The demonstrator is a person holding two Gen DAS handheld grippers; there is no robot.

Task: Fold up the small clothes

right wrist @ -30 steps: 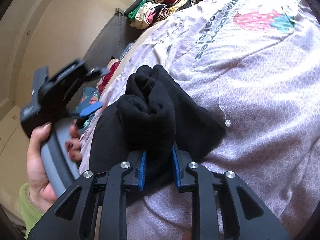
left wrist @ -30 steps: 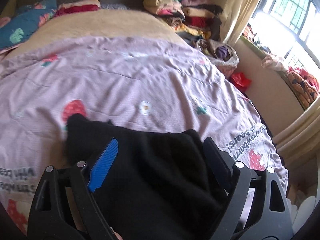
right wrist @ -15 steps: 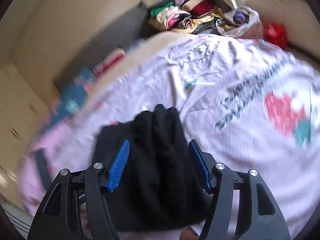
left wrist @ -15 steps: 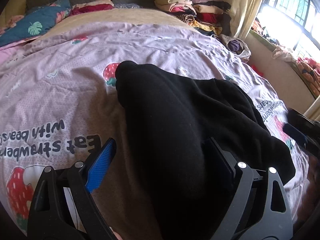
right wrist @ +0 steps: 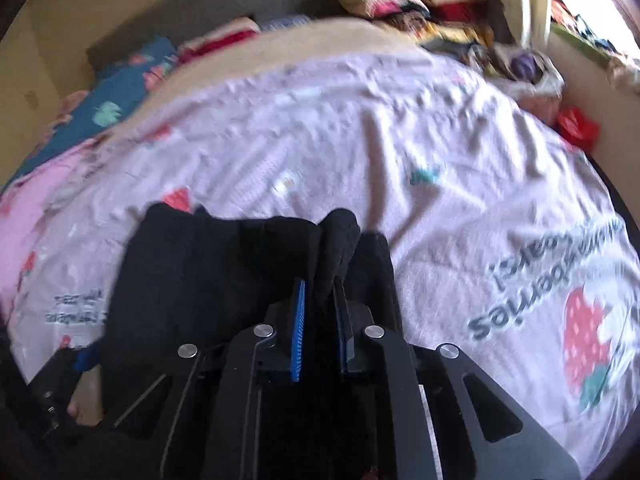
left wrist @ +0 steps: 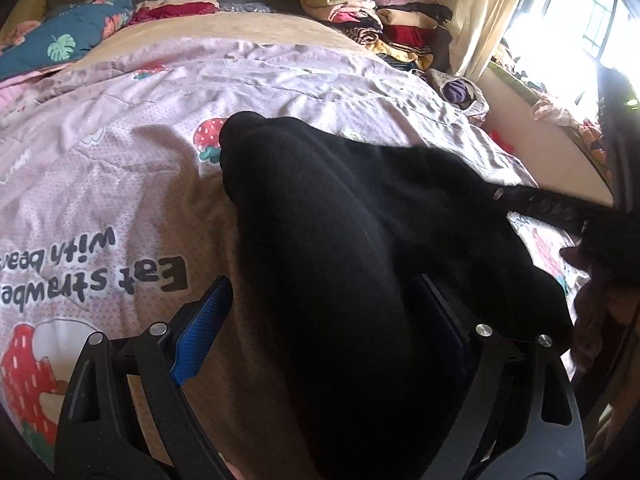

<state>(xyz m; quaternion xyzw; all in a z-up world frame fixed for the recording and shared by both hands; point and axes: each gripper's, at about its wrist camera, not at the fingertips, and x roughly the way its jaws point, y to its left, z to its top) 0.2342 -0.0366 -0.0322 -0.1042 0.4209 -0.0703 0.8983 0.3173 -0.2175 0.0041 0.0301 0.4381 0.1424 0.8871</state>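
Note:
A black garment (left wrist: pixel 344 248) lies bunched on the pink strawberry bedspread (left wrist: pixel 120 152). My left gripper (left wrist: pixel 324 308) is open, its blue-padded fingers (left wrist: pixel 200 328) wide apart with the black cloth lying between them. In the right wrist view the same garment (right wrist: pixel 208 280) spreads to the left, and my right gripper (right wrist: pixel 320 292) is shut on a fold of it. The right gripper also shows at the right edge of the left wrist view (left wrist: pixel 560 212), over the garment's far side.
Stacks of folded clothes (left wrist: pixel 372 16) sit at the far right of the bed by a curtain (left wrist: pixel 480 12) and window. A blue leaf-print pillow (left wrist: pixel 60 40) lies at the far left. A red bag (right wrist: pixel 576 128) is beside the bed.
My right gripper was shut on the cloth, opened half a second ago, and is now shut on a fold again. The left gripper stayed open, and its view shifted further up the bed.

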